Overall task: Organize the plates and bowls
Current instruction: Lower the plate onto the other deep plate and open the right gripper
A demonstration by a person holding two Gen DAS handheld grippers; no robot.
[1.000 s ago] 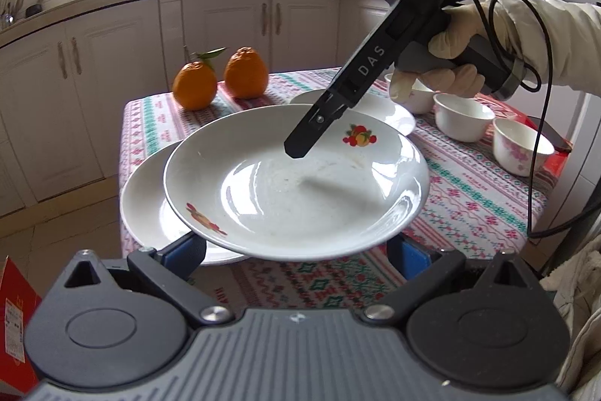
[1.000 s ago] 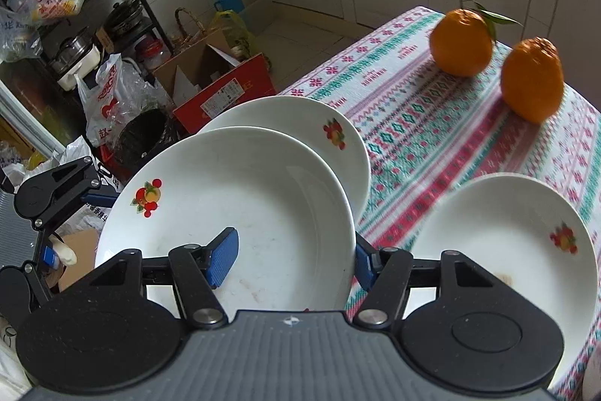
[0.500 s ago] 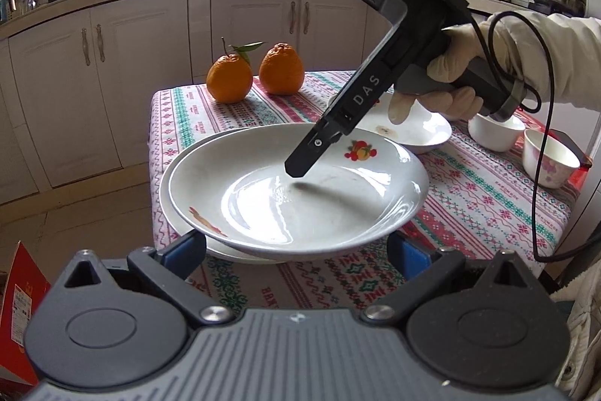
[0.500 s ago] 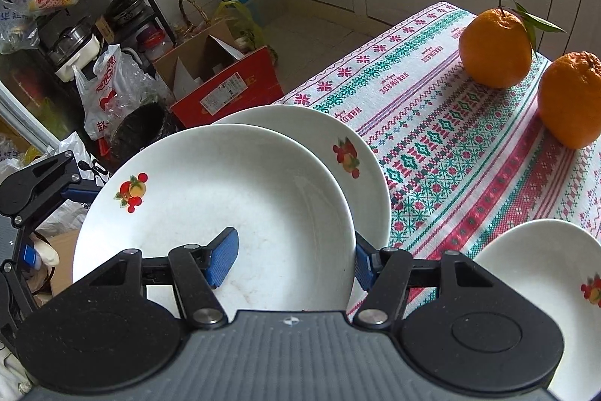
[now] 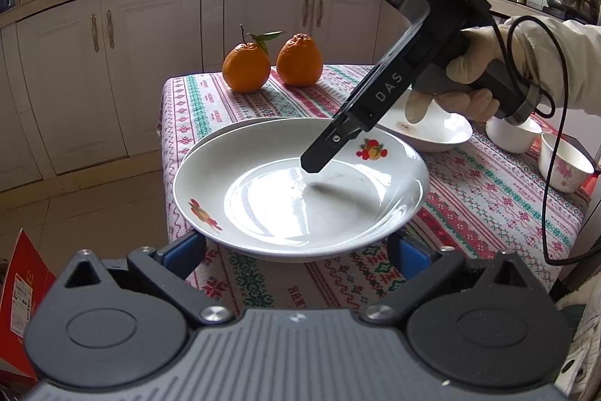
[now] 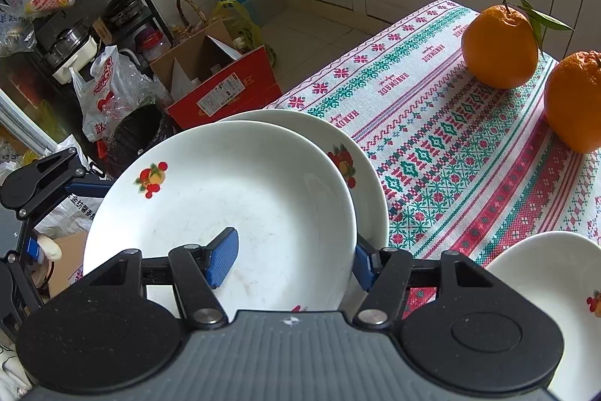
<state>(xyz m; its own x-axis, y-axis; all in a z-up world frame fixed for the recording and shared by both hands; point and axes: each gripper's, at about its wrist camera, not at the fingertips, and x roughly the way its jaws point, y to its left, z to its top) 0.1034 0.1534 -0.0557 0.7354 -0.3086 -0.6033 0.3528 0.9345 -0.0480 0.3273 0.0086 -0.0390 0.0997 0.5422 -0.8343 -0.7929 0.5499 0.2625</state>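
A white fruit-print plate (image 5: pixel 300 190) (image 6: pixel 225 205) rests on a second like plate (image 6: pixel 360 153) (image 5: pixel 240 126) at the table's near corner. My right gripper (image 6: pixel 291 256) (image 5: pixel 319 156) straddles the top plate's rim, one blue pad (image 6: pixel 221 258) inside it and one outside, with a wide gap between them. My left gripper (image 5: pixel 296 254) is open, its blue pads low beside the plate's near rim. It also shows in the right wrist view (image 6: pixel 45 183) at the left. A third plate (image 6: pixel 552 280) (image 5: pixel 432 130) lies to the right.
Two oranges (image 5: pixel 272 64) (image 6: pixel 499 47) sit at the far end of the patterned tablecloth (image 5: pixel 488 190). Two small bowls (image 5: pixel 563 164) stand at the right edge. On the floor are a red cardboard box (image 6: pixel 221 89), bags and a rack.
The top plate has come down and sits more squarely over the lower plate. My left gripper has drawn back from it toward the table's corner. The right gripper stays over the rim.
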